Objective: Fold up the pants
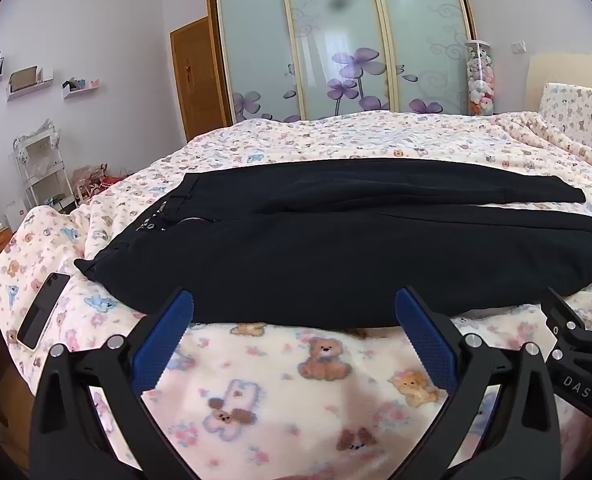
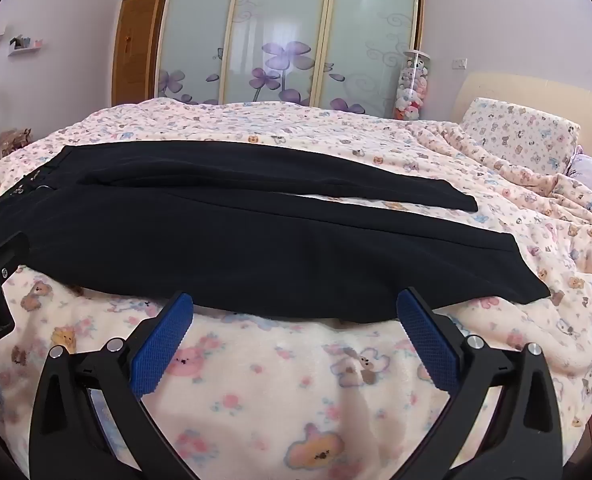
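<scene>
Black pants (image 1: 335, 240) lie flat on the bed, waistband to the left, both legs stretched to the right side by side. They also show in the right wrist view (image 2: 256, 240). My left gripper (image 1: 294, 308) is open and empty, its blue fingertips (image 1: 178, 308) at the near edge of the pants near the seat. My right gripper (image 2: 294, 308) is open and empty at the near edge of the near leg. The right gripper's body shows at the right of the left wrist view (image 1: 575, 340).
The bed carries a pink teddy-bear blanket (image 1: 296, 380). A phone (image 1: 42, 310) lies near the bed's left edge. A pillow (image 2: 519, 132) sits at the right. A wardrobe with frosted sliding doors (image 1: 335, 40) stands behind the bed.
</scene>
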Demonstrator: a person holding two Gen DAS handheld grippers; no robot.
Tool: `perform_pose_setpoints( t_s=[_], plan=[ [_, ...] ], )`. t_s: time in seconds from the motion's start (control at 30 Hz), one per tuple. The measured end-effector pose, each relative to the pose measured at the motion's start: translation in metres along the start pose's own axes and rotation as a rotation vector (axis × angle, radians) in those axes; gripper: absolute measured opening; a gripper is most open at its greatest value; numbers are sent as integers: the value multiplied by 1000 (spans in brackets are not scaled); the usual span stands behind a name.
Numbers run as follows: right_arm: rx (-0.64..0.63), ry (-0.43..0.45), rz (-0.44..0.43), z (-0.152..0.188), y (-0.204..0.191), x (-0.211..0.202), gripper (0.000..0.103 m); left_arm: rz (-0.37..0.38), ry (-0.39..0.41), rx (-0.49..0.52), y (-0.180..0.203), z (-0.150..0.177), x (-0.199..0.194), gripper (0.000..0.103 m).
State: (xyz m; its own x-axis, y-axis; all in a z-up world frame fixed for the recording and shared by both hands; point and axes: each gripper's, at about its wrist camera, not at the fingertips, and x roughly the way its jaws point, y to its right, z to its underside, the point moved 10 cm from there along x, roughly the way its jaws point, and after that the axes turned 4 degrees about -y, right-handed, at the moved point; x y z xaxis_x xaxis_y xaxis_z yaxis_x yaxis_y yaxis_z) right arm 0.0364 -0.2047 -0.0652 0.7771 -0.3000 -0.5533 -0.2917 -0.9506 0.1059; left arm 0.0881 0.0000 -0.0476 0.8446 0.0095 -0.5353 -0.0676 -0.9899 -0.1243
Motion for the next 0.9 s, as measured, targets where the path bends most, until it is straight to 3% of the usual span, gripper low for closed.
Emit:
perform_pose_setpoints(
  t_s=[0.9],
  plan=[
    [10, -7, -9, 2, 0, 3, 102, -1, 2, 4, 0, 0, 0, 101]
  ],
)
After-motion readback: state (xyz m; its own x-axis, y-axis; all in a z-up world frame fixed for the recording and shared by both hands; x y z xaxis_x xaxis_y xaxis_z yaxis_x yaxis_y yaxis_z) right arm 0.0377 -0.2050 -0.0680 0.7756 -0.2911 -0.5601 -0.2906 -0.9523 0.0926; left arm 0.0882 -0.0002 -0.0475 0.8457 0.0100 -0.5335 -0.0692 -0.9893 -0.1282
